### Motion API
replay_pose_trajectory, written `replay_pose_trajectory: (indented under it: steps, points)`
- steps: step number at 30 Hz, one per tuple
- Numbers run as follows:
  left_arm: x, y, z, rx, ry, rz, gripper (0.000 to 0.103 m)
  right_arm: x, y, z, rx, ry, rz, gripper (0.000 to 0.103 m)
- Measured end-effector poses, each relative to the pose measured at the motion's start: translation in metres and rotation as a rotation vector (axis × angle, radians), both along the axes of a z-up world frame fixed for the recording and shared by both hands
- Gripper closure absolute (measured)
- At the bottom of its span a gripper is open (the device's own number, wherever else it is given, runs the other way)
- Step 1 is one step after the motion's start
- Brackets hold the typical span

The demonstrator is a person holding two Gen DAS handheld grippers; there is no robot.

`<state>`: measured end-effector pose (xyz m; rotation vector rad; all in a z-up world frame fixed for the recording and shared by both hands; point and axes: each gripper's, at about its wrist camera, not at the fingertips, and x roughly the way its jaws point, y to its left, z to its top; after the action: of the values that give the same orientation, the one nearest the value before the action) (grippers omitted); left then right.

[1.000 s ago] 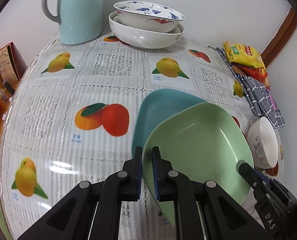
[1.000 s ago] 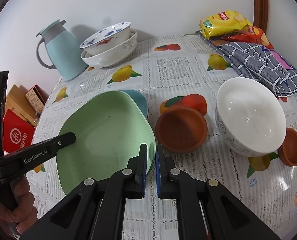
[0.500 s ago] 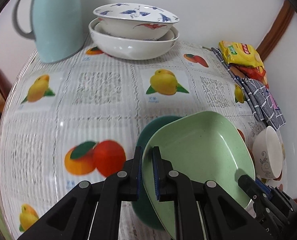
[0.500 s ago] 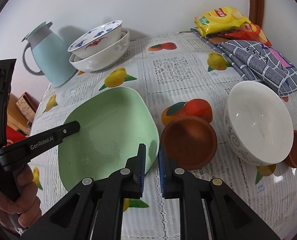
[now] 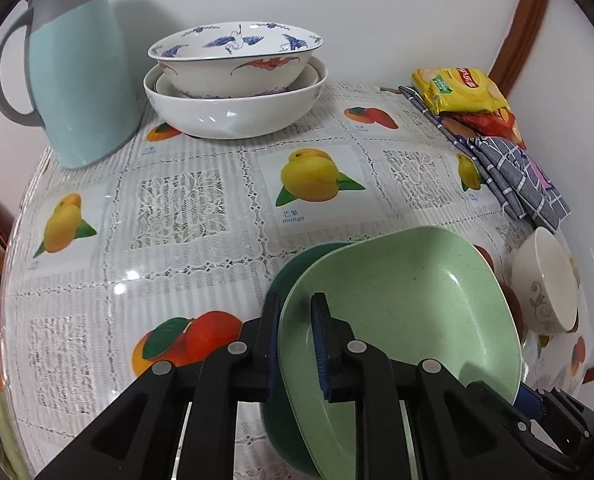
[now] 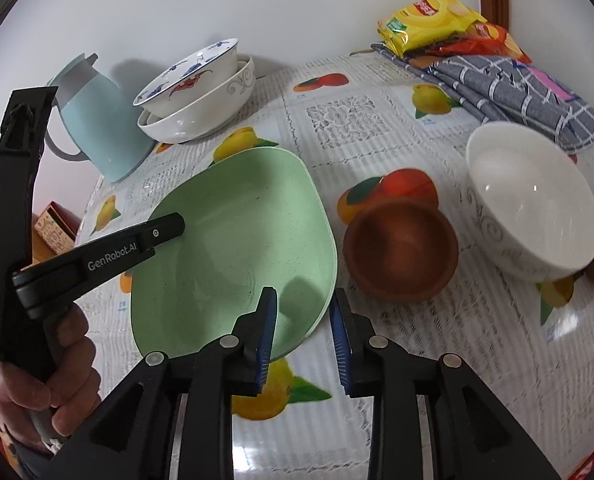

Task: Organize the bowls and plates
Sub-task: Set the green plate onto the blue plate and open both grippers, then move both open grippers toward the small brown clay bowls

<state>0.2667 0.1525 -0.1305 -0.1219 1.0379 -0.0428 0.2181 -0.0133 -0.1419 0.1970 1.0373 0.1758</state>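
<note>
Green plate (image 5: 409, 304) sits nested on the teal plate (image 5: 293, 276), mid-table. Left gripper (image 5: 295, 344) and right gripper (image 6: 303, 332) both straddle its rim, jaws opening, pads clear. Risk: an opening finger catches the rim and skews the stack. Patterned bowl (image 5: 233, 60) rests inside the white bowl (image 5: 233, 116); brown bowl (image 6: 401, 248) is empty.

A plain white wall (image 5: 377, 8) stands close behind the bench (image 5: 201, 208), which wears a glossy lace-patterned cloth printed with mangoes and other fruit. A curved brown wooden frame (image 5: 525, 28) runs up the wall at the right. Light glints off the cloth in small bright spots.
</note>
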Motion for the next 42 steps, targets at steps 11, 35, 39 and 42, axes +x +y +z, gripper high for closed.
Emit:
replay_pose_trajectory:
  steps: [11,35,39,42]
  points:
    - [-0.020,-0.012,0.012,0.076,-0.013,-0.031,0.052,-0.007,0.020,-0.006,-0.032,-0.034,0.016,0.063]
    - [-0.136,-0.062,0.067,0.005,-0.124,0.029,0.050,-0.121,-0.096,0.064,-0.121,-0.253,-0.061,0.051]
    - [-0.153,-0.085,0.073,0.003,-0.150,-0.003,0.050,-0.144,-0.124,0.075,-0.116,-0.284,-0.092,0.051]
    - [-0.163,-0.101,0.076,0.015,-0.169,-0.033,0.050,-0.159,-0.145,0.082,-0.121,-0.314,-0.130,0.051]
